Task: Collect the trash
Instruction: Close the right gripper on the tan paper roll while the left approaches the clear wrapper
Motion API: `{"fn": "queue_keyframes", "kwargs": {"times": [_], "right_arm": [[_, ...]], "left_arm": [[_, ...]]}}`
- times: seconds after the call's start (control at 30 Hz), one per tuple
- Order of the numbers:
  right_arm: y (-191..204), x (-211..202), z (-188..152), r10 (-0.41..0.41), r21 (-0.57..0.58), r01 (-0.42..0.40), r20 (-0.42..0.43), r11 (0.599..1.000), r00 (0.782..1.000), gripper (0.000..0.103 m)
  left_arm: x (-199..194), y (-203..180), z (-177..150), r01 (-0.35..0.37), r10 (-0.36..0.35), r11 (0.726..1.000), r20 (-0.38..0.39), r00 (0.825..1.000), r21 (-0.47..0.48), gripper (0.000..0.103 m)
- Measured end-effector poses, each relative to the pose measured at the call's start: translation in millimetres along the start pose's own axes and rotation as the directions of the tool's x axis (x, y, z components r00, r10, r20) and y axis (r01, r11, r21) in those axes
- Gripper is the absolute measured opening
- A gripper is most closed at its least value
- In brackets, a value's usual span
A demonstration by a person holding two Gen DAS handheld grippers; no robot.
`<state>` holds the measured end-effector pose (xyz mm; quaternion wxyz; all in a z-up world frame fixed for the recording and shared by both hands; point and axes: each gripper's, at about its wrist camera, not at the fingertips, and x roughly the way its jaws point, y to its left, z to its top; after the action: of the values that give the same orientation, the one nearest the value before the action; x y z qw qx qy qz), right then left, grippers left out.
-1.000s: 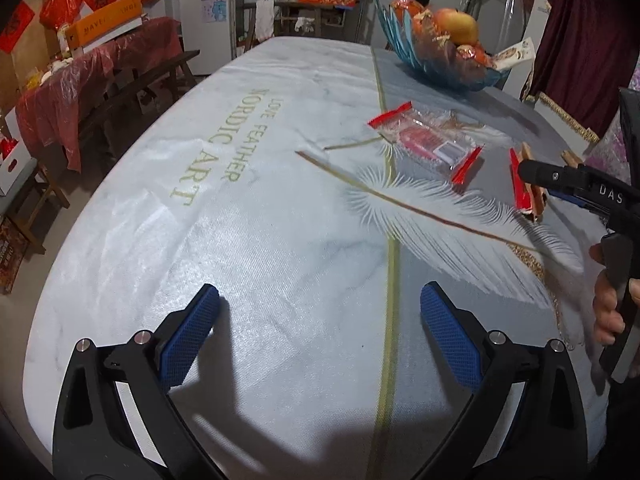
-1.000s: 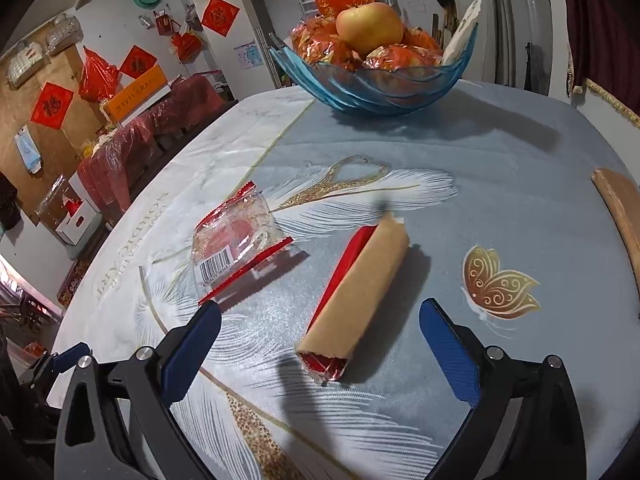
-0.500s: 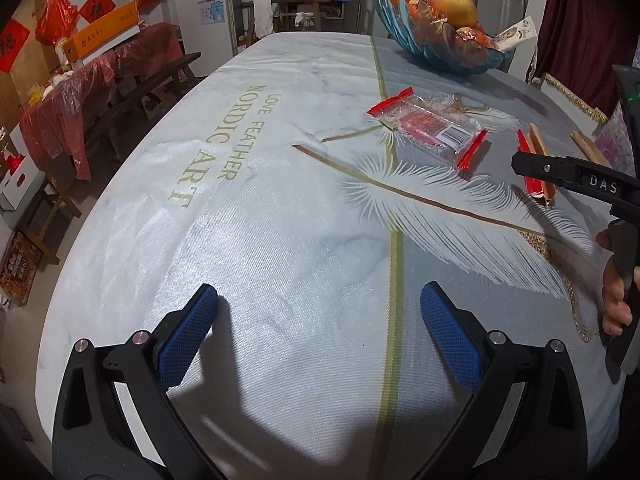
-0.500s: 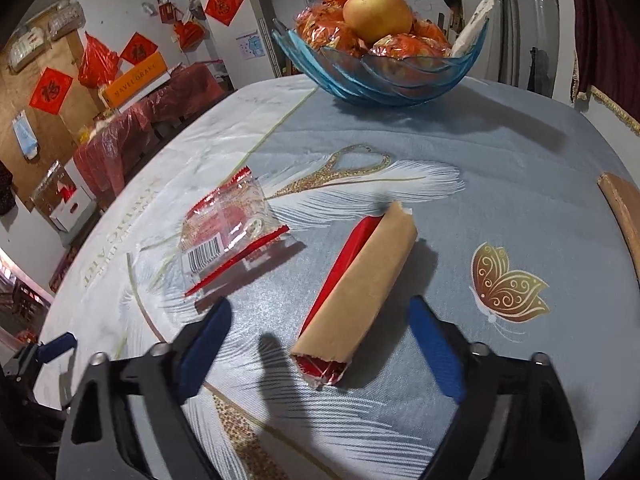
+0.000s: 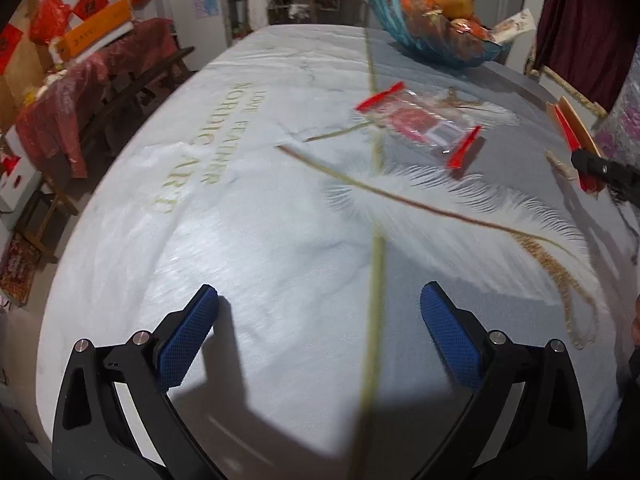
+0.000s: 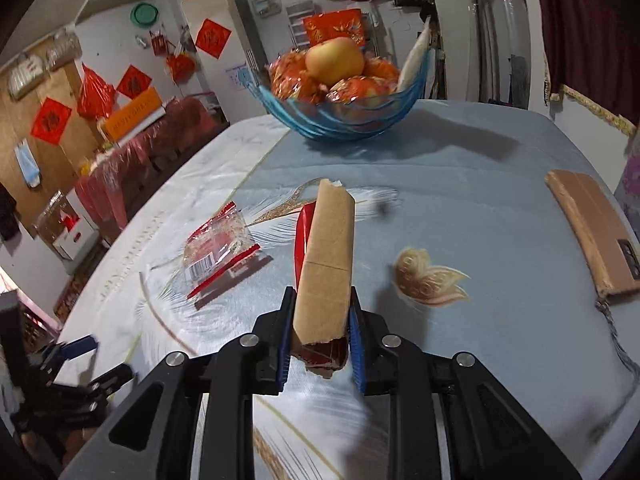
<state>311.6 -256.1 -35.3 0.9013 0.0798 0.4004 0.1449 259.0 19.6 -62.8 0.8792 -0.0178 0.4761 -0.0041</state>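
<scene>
My right gripper (image 6: 320,332) is shut on a tan and red cardboard wrapper (image 6: 326,256) and holds its near end, the far end tilted up off the table. The same wrapper (image 5: 570,130) shows at the right edge of the left wrist view, beside the right gripper's black finger (image 5: 604,170). A clear plastic wrapper with red ends (image 6: 218,252) lies flat on the table to the left; it also shows in the left wrist view (image 5: 424,124). My left gripper (image 5: 318,320) is open and empty, low over the white part of the tablecloth.
A blue glass fruit bowl (image 6: 344,116) with an apple and wrapped fruit stands at the table's far side. A second tan cardboard piece (image 6: 592,228) lies at the right edge. Benches draped in red plastic (image 5: 76,104) stand beyond the table's left edge.
My right gripper moved forward, closed on the cardboard wrapper and raised it. My left gripper drifted slightly, still open.
</scene>
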Motion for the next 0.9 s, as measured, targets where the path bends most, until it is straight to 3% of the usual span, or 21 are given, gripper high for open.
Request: {"fn": "queue_keyframes", "kwargs": {"times": [0.1, 0.33, 0.5, 0.67, 0.83, 0.87, 0.9], "right_arm": [[-7, -15, -10, -0.025, -0.023, 0.026, 0.019, 0.999, 0.999, 0.025], [-13, -14, -22, -0.05, -0.056, 0.049, -0.009, 0.997, 0.999, 0.026], [-17, -11, -22, -0.062, -0.043, 0.061, -0.019, 0.997, 0.998, 0.027], [-19, -6, -22, -0.061, -0.03, 0.06, -0.036, 0.998, 0.997, 0.029], [-16, -5, -22, -0.075, -0.044, 0.073, -0.035, 0.996, 0.997, 0.03], [-17, -4, -21, -0.079, -0.041, 0.077, -0.037, 0.996, 0.996, 0.032], [-18, -2, -21, -0.081, -0.038, 0.079, -0.04, 0.996, 0.996, 0.032]], "left_arm": [[-2, -21, 20, 0.058, -0.058, 0.998, 0.012, 0.998, 0.018, 0.097], [8, -86, 76, 0.085, -0.097, 0.99, 0.095, 0.991, 0.116, 0.097], [44, -94, 119, 0.101, -0.102, 0.995, 0.055, 0.993, 0.023, 0.097], [70, -85, 126, 0.097, -0.096, 0.994, 0.02, 0.995, -0.056, 0.097], [78, -81, 119, 0.071, -0.07, 0.997, 0.026, 0.997, -0.021, 0.097], [78, -81, 118, 0.071, -0.071, 0.997, 0.033, 0.997, -0.016, 0.095], [77, -81, 118, 0.076, -0.075, 0.997, 0.039, 0.996, -0.01, 0.087]]}}
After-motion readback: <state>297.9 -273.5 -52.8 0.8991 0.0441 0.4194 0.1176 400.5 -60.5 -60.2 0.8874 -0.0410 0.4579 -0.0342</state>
